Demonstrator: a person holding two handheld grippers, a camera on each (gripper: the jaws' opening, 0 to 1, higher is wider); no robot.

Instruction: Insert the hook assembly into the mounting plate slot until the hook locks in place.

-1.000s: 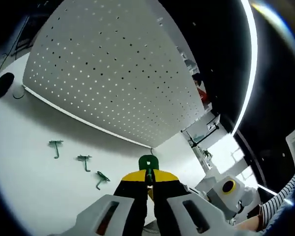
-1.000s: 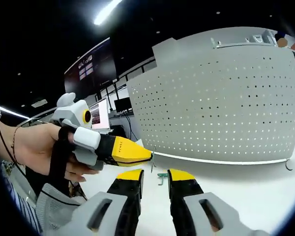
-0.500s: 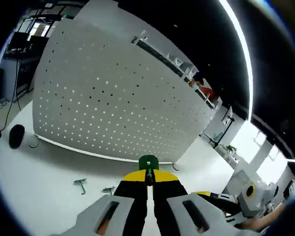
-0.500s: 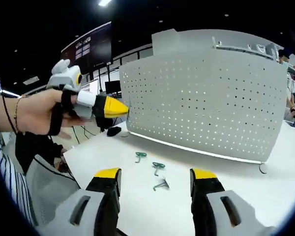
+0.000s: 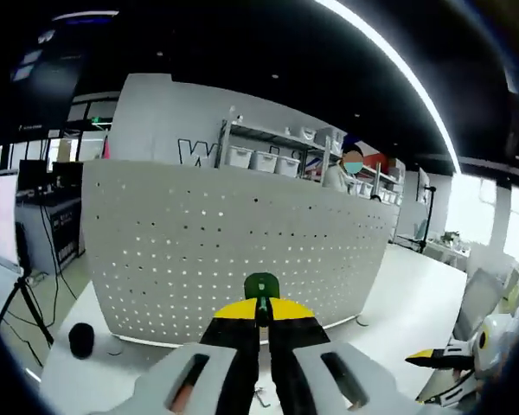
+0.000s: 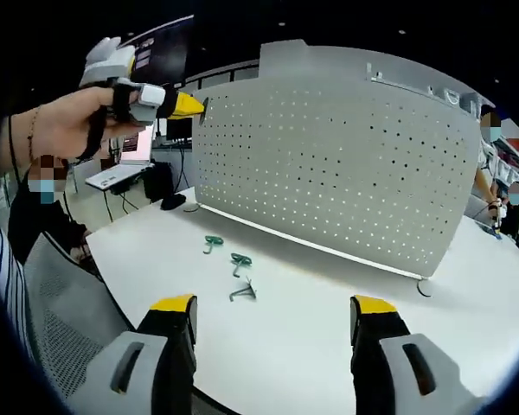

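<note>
A green hook point(image 5: 261, 285) is pinched in the closed left claw point(image 5: 261, 322), aimed straight at the pegboard point(image 5: 242, 251) just ahead. The right claw point(image 6: 272, 316) is held wide open over the surface point(image 6: 311, 303), well back.

We were in a large open lab or workshop hall with a dark ceiling crossed by a long strip light point(image 5: 389, 60) at the upper right of the left gripper view. A white worktable point(image 6: 311, 311) carried an upright perforated panel point(image 6: 329, 164) across the middle of the right gripper view. Behind the panel, metal shelving with white storage bins point(image 5: 259, 156) stood against a lettered wall. At the left edge of the right gripper view we saw a laptop point(image 6: 121, 169) on another desk.
</note>
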